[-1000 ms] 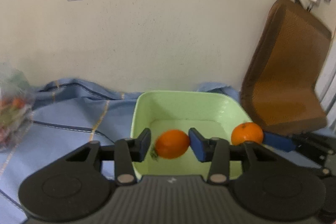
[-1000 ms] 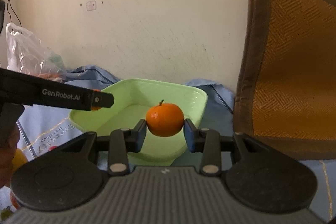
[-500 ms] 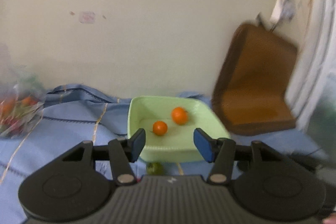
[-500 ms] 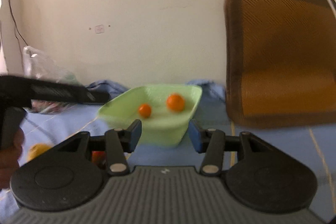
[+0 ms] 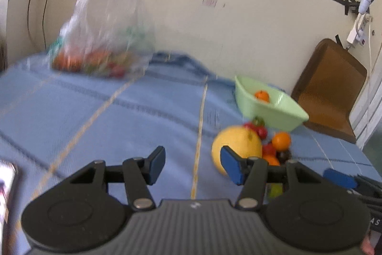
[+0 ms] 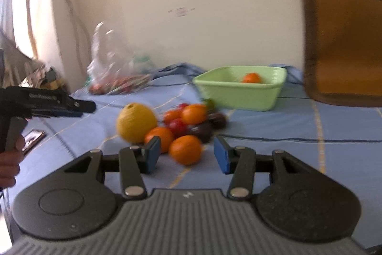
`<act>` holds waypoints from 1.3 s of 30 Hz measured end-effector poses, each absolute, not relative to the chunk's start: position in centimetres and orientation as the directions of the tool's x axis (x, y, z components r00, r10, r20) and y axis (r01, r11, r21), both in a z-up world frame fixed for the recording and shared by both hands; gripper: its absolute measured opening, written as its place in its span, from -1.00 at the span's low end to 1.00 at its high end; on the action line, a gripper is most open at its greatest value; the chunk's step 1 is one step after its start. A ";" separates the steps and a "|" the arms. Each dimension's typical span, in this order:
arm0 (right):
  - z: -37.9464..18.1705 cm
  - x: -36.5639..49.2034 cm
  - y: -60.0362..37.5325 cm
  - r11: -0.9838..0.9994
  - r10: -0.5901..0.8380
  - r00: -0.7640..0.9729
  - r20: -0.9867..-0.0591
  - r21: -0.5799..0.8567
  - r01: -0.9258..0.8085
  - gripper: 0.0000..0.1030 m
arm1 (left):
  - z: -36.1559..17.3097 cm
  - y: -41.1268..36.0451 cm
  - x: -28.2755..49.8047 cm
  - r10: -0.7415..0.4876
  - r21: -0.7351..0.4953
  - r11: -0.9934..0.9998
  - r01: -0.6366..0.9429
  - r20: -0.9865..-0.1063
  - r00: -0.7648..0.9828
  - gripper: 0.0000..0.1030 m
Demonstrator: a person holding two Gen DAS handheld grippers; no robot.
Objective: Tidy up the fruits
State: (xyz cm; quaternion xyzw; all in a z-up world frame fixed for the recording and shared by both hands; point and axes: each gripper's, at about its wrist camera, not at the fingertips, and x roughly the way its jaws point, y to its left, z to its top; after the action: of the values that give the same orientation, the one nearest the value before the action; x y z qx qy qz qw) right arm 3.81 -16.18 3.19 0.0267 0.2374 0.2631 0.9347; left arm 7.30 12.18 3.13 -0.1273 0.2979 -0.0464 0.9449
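A second ago each hand-held gripper pinched an orange over the green tub; now both stand spread and empty and have swung away toward the loose pile, so two oranges are delivered and the next pick looks near. In the left wrist view, the left hand-held gripper (image 5: 192,165) sits low in the middle with nothing between its blue pads, over the blue cloth (image 5: 119,111). The green tub (image 5: 281,111) lies at right of centre with one orange (image 5: 262,95) showing inside; the second I cannot see. Below it is the pile: one big yellow fruit (image 5: 236,145), at least two oranges, some red pieces too blurred to count. One plastic bag (image 5: 105,35) of fruit stands upper left. In the right wrist view, the right hand-held gripper (image 6: 185,154) is spread too, an orange (image 6: 186,152) of the pile lying beyond the gap, not pinched. I count four oranges in the pile (image 6: 176,126), one yellow fruit, about two dark ones, some red. The left gripper pokes in from the left edge.
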 end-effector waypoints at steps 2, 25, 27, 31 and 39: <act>3.1 3.4 -14.9 0.846 0.519 0.733 -0.440 0.146 -0.512 0.00 | 2.1 12.2 6.9 -0.180 -0.278 0.960 0.020 -0.565 0.805 0.04; 2.2 10.1 -3.6 0.673 0.559 0.618 -0.552 -0.133 -0.727 0.35 | 1.4 14.0 5.8 -0.151 -0.343 0.939 -0.022 -0.469 0.870 0.46; 2.3 9.5 -3.4 0.680 0.544 0.629 -0.555 -0.148 -0.718 0.33 | 1.5 14.1 5.7 -0.150 -0.345 0.938 -0.023 -0.465 0.873 0.46; 2.7 8.1 -4.4 0.675 0.579 0.589 -0.565 -0.074 -0.734 0.32 | 1.9 14.2 5.1 -0.166 -0.361 0.933 -0.011 -0.454 0.876 0.47; 3.5 1.9 -8.1 0.608 0.668 0.474 -0.574 0.052 -0.792 0.32 | 2.4 11.8 3.9 -0.262 -0.352 0.931 0.098 -0.455 0.851 0.55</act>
State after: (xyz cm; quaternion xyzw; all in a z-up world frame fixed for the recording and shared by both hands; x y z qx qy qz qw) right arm 1.88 -8.06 3.46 -0.1109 0.2812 0.4288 0.8514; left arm 3.88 11.83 2.42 -0.1600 0.2556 -0.0949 0.9487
